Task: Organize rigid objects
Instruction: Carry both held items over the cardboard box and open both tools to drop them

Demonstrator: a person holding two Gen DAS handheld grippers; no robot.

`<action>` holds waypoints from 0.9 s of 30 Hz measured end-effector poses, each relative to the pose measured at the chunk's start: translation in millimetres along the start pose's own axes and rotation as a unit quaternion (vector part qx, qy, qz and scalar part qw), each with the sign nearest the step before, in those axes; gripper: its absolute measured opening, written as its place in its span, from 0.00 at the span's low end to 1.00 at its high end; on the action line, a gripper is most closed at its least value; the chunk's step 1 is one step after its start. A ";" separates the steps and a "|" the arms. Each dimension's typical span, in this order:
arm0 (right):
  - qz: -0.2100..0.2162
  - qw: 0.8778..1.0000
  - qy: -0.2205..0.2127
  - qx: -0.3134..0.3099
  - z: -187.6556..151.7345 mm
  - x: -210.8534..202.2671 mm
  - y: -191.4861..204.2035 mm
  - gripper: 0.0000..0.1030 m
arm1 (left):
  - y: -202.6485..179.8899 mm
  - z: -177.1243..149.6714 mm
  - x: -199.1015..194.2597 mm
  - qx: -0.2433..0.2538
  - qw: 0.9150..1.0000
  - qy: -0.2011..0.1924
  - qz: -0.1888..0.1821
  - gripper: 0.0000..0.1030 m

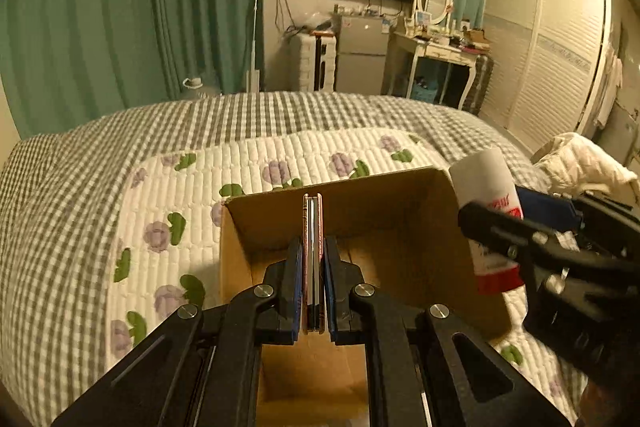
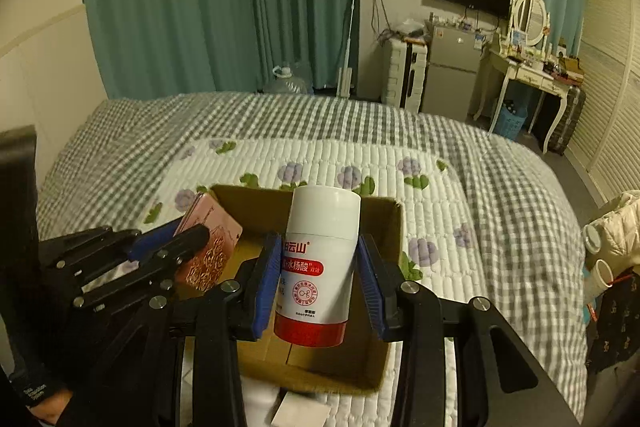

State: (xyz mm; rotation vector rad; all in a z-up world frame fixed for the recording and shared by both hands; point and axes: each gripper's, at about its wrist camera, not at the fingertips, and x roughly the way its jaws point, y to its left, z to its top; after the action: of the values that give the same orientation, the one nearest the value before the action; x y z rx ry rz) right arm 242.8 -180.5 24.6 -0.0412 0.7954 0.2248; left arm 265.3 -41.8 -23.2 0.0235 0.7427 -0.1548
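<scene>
An open cardboard box (image 1: 384,203) (image 2: 384,219) sits on the floral quilt on the bed. My left gripper (image 1: 313,259) is shut on a thin pink case (image 1: 312,239), held on edge above the box; it shows in the right wrist view (image 2: 212,243) at the box's left side with the left gripper (image 2: 176,247). My right gripper (image 2: 316,267) is shut on a white bottle with a red base (image 2: 318,263), upright above the box. In the left wrist view the bottle (image 1: 490,199) and right gripper (image 1: 496,227) hang over the box's right wall.
The floral quilt (image 1: 280,159) lies on a grey checked bedspread (image 2: 280,119). A white garment (image 1: 580,159) lies at the bed's right edge. A white flat item (image 2: 300,413) lies in front of the box. Green curtains, fridge, dressing table and wardrobe stand beyond the bed.
</scene>
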 end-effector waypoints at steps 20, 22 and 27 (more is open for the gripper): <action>0.005 0.999 0.033 0.007 -14.5 64.8 -18.5 0.37 | 4.2 0.3 20.7 -0.009 0.999 0.006 0.044 0.27; 0.013 0.999 0.031 0.015 -14.0 61.6 -20.1 0.37 | 5.0 1.8 11.9 -0.009 0.999 0.001 0.048 0.27; 0.002 1.000 0.012 0.016 -5.6 26.0 -23.0 0.55 | 1.9 9.1 -24.5 -0.004 0.999 -0.015 0.046 0.27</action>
State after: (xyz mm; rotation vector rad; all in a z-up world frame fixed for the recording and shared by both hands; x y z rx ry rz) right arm 261.4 -198.9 1.0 -0.0119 0.8224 0.2155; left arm 253.8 -37.4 0.0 0.0482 0.7111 -0.0635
